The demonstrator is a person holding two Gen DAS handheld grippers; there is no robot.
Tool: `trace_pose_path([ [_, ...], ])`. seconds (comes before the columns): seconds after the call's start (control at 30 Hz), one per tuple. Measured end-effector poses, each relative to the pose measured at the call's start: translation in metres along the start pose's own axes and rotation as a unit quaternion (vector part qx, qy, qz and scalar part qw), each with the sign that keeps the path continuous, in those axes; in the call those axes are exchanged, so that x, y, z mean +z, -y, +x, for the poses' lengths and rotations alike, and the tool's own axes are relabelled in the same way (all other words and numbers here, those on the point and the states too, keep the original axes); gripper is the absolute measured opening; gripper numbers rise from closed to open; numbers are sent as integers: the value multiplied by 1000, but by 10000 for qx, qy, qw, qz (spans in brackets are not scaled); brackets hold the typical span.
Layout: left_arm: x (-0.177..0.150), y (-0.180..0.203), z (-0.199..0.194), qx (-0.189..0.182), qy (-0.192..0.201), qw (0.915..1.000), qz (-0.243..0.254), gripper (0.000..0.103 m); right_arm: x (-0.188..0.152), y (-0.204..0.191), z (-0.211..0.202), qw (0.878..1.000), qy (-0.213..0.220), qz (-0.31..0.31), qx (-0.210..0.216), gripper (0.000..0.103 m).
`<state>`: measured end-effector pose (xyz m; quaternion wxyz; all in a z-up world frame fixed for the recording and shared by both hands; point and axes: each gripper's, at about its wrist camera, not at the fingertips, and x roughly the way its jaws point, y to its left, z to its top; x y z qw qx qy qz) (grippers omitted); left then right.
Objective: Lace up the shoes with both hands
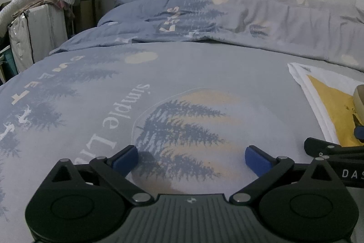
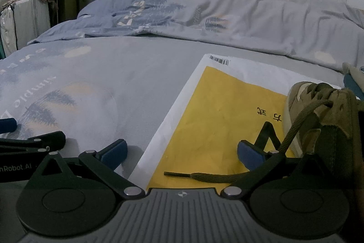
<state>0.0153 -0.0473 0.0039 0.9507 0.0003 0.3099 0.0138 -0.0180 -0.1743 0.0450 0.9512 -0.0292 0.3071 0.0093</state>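
— So, how are the grippers sitting?

— Both are gaping wide with nothing between the pads. The left gripper is hovering over the bedsheet, well to the left of the yellow envelope. The right gripper is hanging over the envelope's near edge.

— And the shoe?

— The shoe is resting on the envelope's right side, just beside the right gripper's right finger. Its lace is trailing loose across the envelope's near edge, lying below the open pads, tip pointing left.
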Motion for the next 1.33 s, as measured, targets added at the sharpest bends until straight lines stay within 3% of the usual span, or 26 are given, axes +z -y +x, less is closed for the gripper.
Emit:
trace_pose_path([
  [1.33,-1,1,-1,-9,5,10000,-4,103,-5,3,2,10000,23,-30,10,103],
])
